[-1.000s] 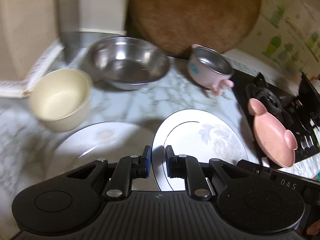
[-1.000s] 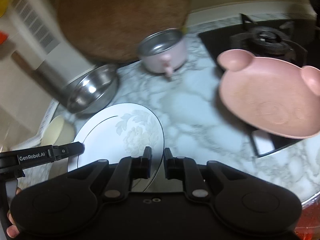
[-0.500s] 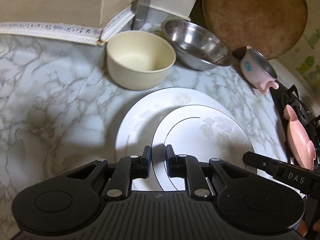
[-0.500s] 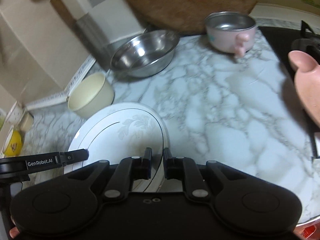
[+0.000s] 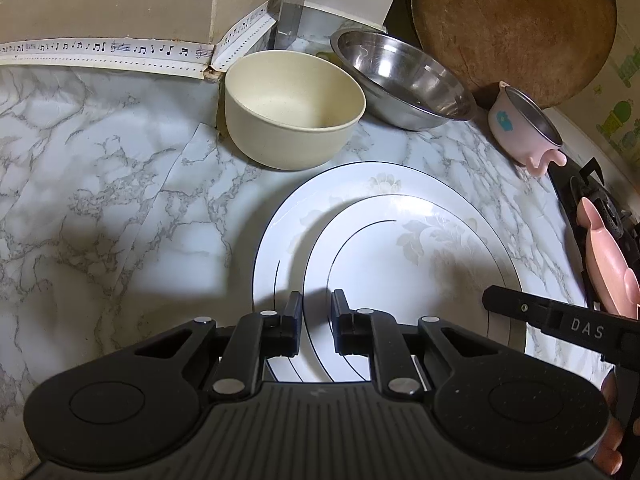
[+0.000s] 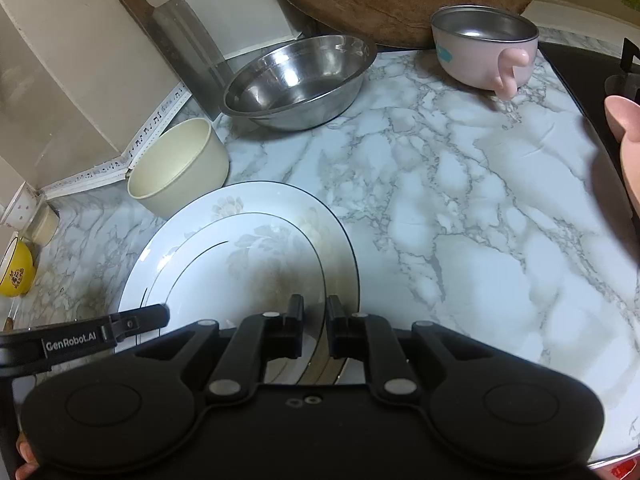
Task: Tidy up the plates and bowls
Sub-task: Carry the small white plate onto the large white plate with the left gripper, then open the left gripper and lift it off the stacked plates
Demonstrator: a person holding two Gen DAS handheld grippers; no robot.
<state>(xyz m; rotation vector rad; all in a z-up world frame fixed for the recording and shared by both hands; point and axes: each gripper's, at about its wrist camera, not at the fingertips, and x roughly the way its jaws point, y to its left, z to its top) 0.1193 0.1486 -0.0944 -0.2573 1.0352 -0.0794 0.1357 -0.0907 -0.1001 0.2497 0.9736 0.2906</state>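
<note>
Small plate: the small plate (image 5: pixel 408 276) is white with a thin dark line and a pale flower print; it sits on top of the large plate (image 5: pixel 288 232), its rim level with the two grippers.
Large plate: white with the same print, flat on the marble tabletop (image 5: pixel 104 208), near the tabletop's front edge; its back rim is just beside the cream bowl (image 5: pixel 294 108).
Left gripper: the left gripper (image 5: pixel 317 314) has its fingers almost pressed together, pinching the near left rim of the small plate.
Right gripper: the right gripper (image 6: pixel 314 318) has its fingers almost pressed together, pinching the near right rim of the small plate (image 6: pixel 248 264); a fingertip shows at the lower left corner of its view.
Cream bowl: upright and empty, toward the tabletop's back left corner, against the wall strip printed with music notes (image 5: pixel 120 48).
Steel bowl: the steel bowl (image 5: pixel 404 80) is empty, at the back edge, between the cream bowl and the pink cup (image 5: pixel 524 124).
Pink cup: steel inside, pink outside with a stubby handle, at the back right, in front of the round wooden board (image 5: pixel 516 24) that leans on the wall.
Pink dish: the pink dish (image 5: pixel 608 264) with ear-shaped bumps lies on the black stove (image 5: pixel 572 196) at the tabletop's right edge.
Cleaver: a cleaver (image 6: pixel 176 36) leans upright behind the steel bowl (image 6: pixel 300 80).
</note>
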